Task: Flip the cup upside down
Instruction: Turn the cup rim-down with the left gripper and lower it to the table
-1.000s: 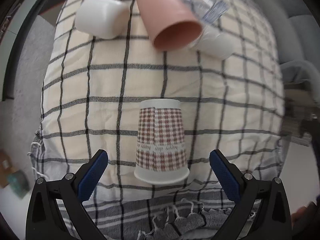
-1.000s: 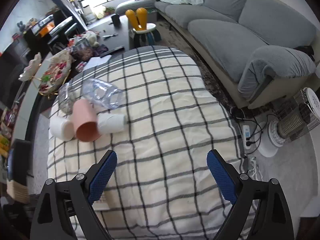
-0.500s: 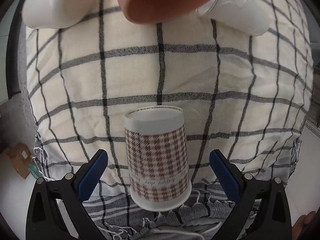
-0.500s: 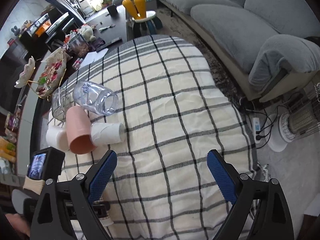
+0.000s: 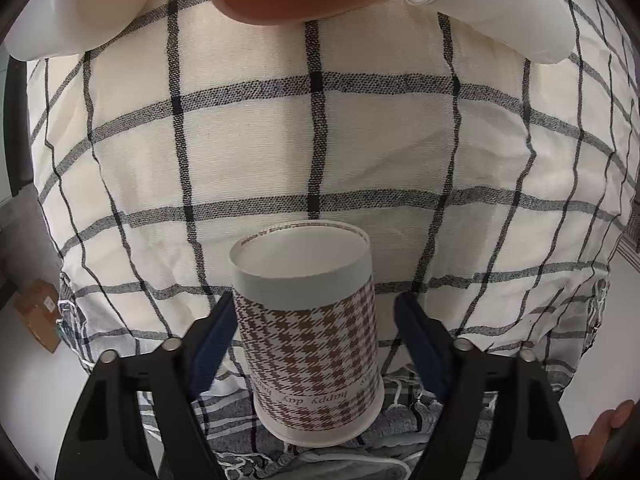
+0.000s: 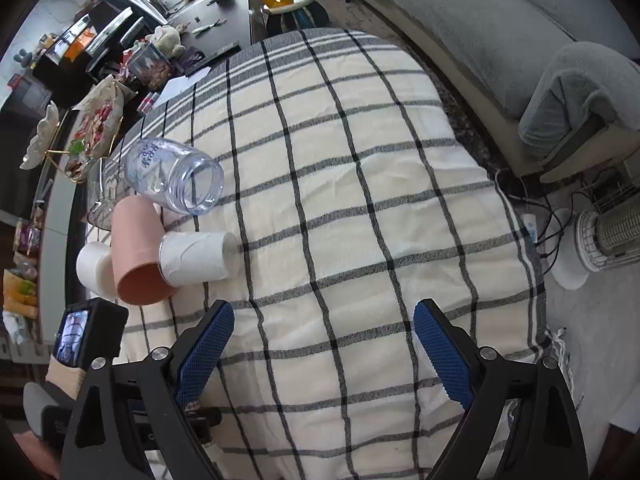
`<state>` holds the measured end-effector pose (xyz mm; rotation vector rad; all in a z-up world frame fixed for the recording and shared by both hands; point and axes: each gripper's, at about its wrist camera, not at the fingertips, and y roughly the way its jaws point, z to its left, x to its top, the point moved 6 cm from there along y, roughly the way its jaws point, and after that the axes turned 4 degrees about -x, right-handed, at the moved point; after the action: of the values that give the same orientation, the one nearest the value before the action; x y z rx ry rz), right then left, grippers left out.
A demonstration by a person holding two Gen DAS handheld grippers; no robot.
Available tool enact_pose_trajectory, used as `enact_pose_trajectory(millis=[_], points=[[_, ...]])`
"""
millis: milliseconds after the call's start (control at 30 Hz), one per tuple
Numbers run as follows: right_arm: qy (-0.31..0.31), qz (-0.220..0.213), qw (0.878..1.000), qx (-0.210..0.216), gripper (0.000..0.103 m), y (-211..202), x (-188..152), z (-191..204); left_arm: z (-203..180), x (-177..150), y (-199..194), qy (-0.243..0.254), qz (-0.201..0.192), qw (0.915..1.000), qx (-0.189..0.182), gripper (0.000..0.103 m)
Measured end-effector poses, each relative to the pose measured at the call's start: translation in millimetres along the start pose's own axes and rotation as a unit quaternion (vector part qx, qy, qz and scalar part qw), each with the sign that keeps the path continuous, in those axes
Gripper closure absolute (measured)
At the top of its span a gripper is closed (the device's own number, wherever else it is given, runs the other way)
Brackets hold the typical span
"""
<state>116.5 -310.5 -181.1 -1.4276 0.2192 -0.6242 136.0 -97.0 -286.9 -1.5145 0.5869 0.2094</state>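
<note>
A paper cup (image 5: pixel 312 336) with a brown houndstooth print stands upside down, base up, on the checked cloth (image 5: pixel 248 152) near its front edge. My left gripper (image 5: pixel 316 336) is around the cup: the left pad (image 5: pixel 218 344) is close against its side, the right pad (image 5: pixel 420 344) stands a small gap off. The cup rests on the cloth. My right gripper (image 6: pixel 324 356) is open and empty, held high above the cloth (image 6: pixel 360 184). The paper cup is hidden in the right wrist view.
A pink cup (image 6: pixel 134 252), a white cup (image 6: pixel 94 266), a white paper cup (image 6: pixel 198 256) and a clear jar (image 6: pixel 174 176) lie on their sides at the cloth's left. A grey sofa (image 6: pixel 500 20) and a heater (image 6: pixel 612 236) stand to the right.
My left gripper has come forward and down around the houndstooth cup and its jaws have narrowed. The right gripper has dropped slightly closer to the cloth.
</note>
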Motion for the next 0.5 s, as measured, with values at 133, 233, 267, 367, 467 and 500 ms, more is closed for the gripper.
enact_pose_trajectory(millis=[133,233,267,367,467,500], points=[[-0.003,0.000,1.000,0.001,0.011,0.1,-1.1,2.1,-6.5,7.2,-5.0,0.003,-0.003,1.0000,0.000,0.041],[-0.004,-0.002,1.000,0.000,0.011,-2.1,-1.6,2.7,-11.2,2.2,-8.2,0.004,-0.007,1.0000,-0.002,0.043],[-0.005,-0.003,1.000,0.000,0.011,-2.7,-1.6,2.5,-11.4,1.7,-8.7,0.005,-0.011,0.9999,-0.002,0.043],[-0.005,-0.005,1.000,-0.001,0.011,-5.4,-3.1,1.8,-10.5,-6.0,-15.9,0.006,-0.019,0.9998,-0.002,0.043],[-0.003,-0.008,1.000,0.000,0.011,-10.2,-5.6,0.3,-8.7,-13.5,-28.7,0.015,-0.040,0.9991,0.001,0.043],[-0.003,-0.011,1.000,0.000,0.011,-12.3,-6.4,-0.2,-8.9,-17.7,-36.7,0.018,-0.051,0.9985,0.004,0.043]])
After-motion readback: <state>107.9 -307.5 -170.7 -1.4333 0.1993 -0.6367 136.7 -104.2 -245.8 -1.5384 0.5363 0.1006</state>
